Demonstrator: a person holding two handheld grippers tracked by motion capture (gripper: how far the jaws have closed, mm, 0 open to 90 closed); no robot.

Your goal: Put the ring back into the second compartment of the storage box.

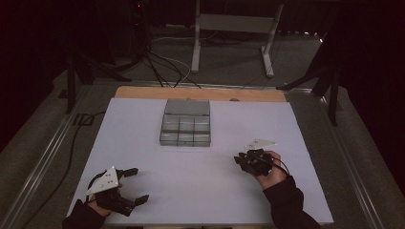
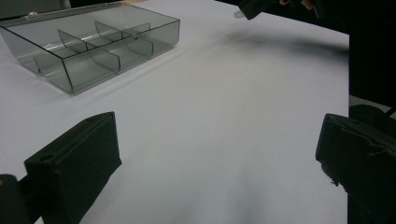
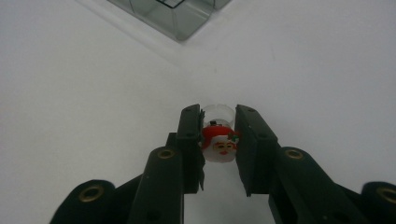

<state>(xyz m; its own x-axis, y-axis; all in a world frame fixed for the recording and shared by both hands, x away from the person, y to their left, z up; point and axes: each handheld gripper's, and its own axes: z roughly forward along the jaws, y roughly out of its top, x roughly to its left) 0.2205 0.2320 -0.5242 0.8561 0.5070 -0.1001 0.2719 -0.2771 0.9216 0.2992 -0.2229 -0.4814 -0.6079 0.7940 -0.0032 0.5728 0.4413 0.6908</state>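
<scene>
While the left hand-held gripper (image 1: 136, 185) rests near the left front corner of the white sheet-covered surface (image 1: 143, 143), its black jaws stand spread wide with nothing between them, as the left gripper view confirms. At centre, toward the far edge, sits the clear smoky-grey plastic compartment box (image 1: 186, 130), its lid folded open behind it and its divided cells apparently vacant. To the right, well apart from the box, the right hand-held gripper (image 1: 240, 160) is carried in a hand (image 1: 272, 174) with a dark sleeve; the right gripper view shows its jaws pinching a small translucent plastic ring with a red-and-white Santa Claus face (image 3: 218, 139), gripped by its sides between the pads.

Step in hand, as judged: transport of the ring toward the box, with the grasp complete. The next move likely calls for carrying the ring over one chosen cell, lowering it between the thin dividers, and only then parting the jaws; a release from too high risks a bounce into a neighbouring cell.

No brand, label or legible writing appears on any item.
</scene>
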